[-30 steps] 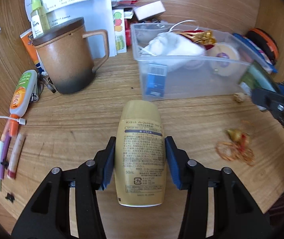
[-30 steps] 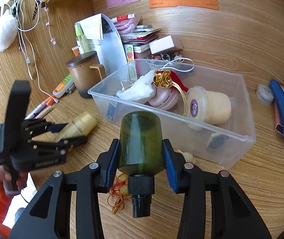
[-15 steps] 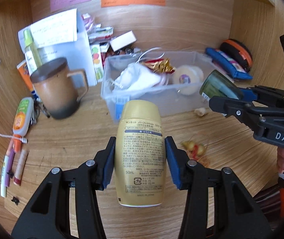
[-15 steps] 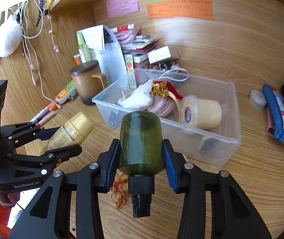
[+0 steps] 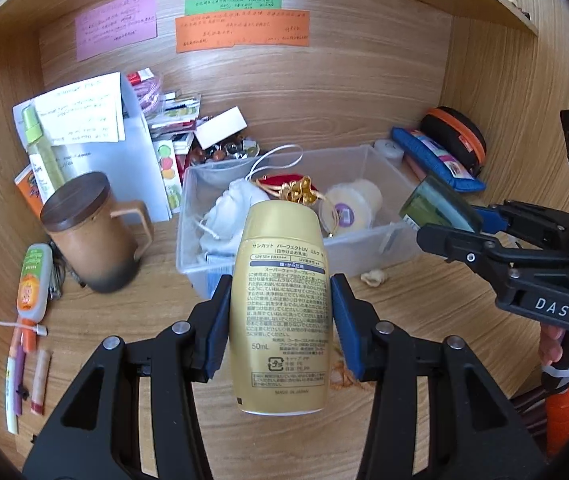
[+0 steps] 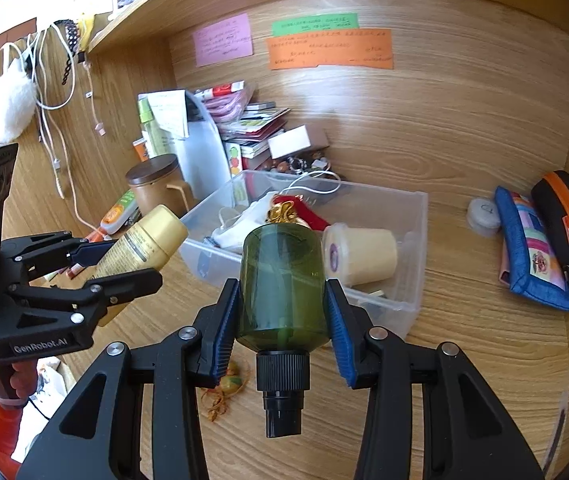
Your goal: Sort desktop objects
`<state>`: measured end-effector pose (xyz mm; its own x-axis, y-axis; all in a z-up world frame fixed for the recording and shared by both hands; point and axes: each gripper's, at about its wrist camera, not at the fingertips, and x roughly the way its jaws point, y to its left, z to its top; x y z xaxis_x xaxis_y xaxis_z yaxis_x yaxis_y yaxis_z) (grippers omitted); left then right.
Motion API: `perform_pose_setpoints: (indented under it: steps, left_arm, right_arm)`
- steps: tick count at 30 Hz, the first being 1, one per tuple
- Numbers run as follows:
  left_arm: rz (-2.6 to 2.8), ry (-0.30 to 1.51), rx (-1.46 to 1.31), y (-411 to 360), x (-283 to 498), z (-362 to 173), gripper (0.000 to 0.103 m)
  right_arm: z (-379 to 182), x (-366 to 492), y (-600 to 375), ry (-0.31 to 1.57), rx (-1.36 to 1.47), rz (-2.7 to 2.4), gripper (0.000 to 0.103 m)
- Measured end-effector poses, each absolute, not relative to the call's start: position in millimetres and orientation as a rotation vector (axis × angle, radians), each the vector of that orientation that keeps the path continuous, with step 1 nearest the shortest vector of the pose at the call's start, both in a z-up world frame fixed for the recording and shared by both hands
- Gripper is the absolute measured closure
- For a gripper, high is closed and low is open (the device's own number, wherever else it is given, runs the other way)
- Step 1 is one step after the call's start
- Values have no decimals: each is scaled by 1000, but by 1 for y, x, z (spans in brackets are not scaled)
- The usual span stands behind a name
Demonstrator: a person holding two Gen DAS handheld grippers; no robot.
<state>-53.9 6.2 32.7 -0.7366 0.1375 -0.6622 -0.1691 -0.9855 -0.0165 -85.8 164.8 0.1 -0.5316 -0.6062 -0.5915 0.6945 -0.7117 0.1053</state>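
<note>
Spanning the whole lower frame in both views, the wooden bench (image 5: pixel 84 304) carries the clutter. At centre frame sits the clear plastic bin (image 5: pixel 368 240), holding a white cloth (image 5: pixel 224 216), a cream tub (image 5: pixel 358 204) lying on its side and a red-and-gold ornament (image 5: pixel 296 188). Left of the bin stands the brown lidded mug (image 5: pixel 96 236), upright, with its handle toward the bin. At right frame a blue pouch (image 6: pixel 528 248) leans against a black case with orange zip (image 6: pixel 568 216).

Left tool (image 5: pixel 280 312): blue pads clamped on the gold sunscreen bottle (image 5: pixel 280 300), held off the bench, in front of the bin's near wall. Right tool (image 6: pixel 282 320): pads clamped on the dark green bottle (image 6: pixel 282 284), black cap toward the camera, also held above the bench before the bin.

Small items: marker pens (image 5: pixel 16 372) at lower left, a tangle of orange rubber bands (image 6: pixel 220 396) on the bench below the right tool.
</note>
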Motion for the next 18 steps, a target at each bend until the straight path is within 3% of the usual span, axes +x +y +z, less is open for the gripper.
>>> perform_pose_setpoints:
  steps: [10, 13, 14, 18]
  left_arm:
    - [2775, 83, -1027, 6, -86, 45, 56]
    - [2774, 93, -1033, 6, -98, 47, 64]
    - [2770, 90, -1040, 5, -102, 46, 72]
    - [2767, 116, -1101, 6, -129, 35, 74]
  right_arm:
    - [2, -111, 167, 147, 806, -2253, 65]
    - [2, -119, 165, 145, 811, -2256, 65]
    - [1, -122, 165, 144, 815, -2259, 65]
    - [-2, -135, 160, 143, 836, -2258, 65]
